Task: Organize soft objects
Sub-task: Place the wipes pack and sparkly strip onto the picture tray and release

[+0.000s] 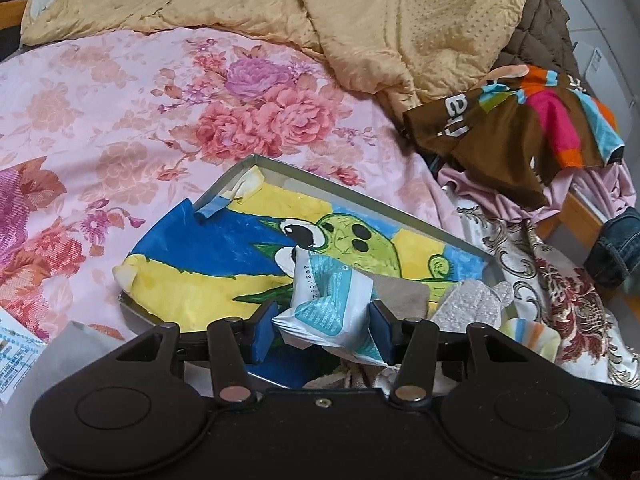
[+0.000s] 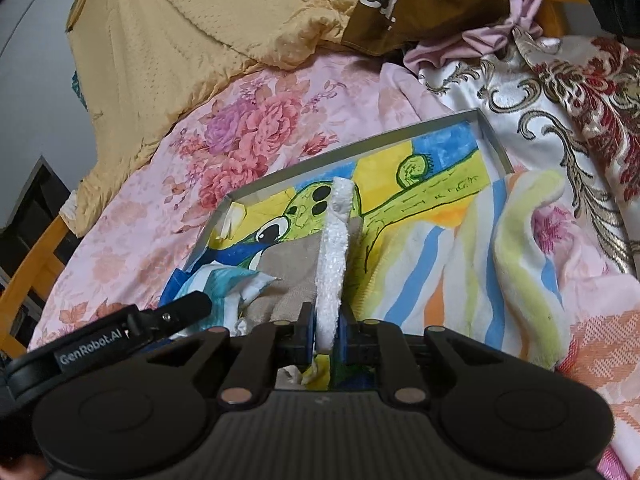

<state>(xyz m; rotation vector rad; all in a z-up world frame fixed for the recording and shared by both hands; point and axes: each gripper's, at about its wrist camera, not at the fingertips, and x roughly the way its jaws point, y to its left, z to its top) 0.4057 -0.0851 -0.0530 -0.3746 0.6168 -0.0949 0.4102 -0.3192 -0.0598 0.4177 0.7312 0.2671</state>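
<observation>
A shallow metal box point(image 1: 360, 194) lined with a yellow, blue and green cartoon drawing lies on the bed; it also shows in the right wrist view point(image 2: 360, 142). My left gripper point(image 1: 322, 330) is shut on a white and teal tissue pack point(image 1: 328, 304) over the box's near edge. My right gripper point(image 2: 325, 334) is shut on a white foam sheet point(image 2: 334, 248), held edge-on over the box. A beige cloth point(image 2: 296, 276) lies in the box. A striped pastel towel point(image 2: 480, 248) drapes over the box's right side. The left gripper's finger point(image 2: 176, 312) shows in the right wrist view.
A pink floral bedspread point(image 1: 140, 120) covers the bed. A tan quilt point(image 1: 360, 20) is bunched at the far side. A brown multicolour shirt point(image 1: 520, 128), pink clothes, jeans point(image 1: 616, 248) and a gold-patterned satin cover point(image 2: 560, 100) lie on the right. A wooden bed frame point(image 2: 32, 280) runs on the left.
</observation>
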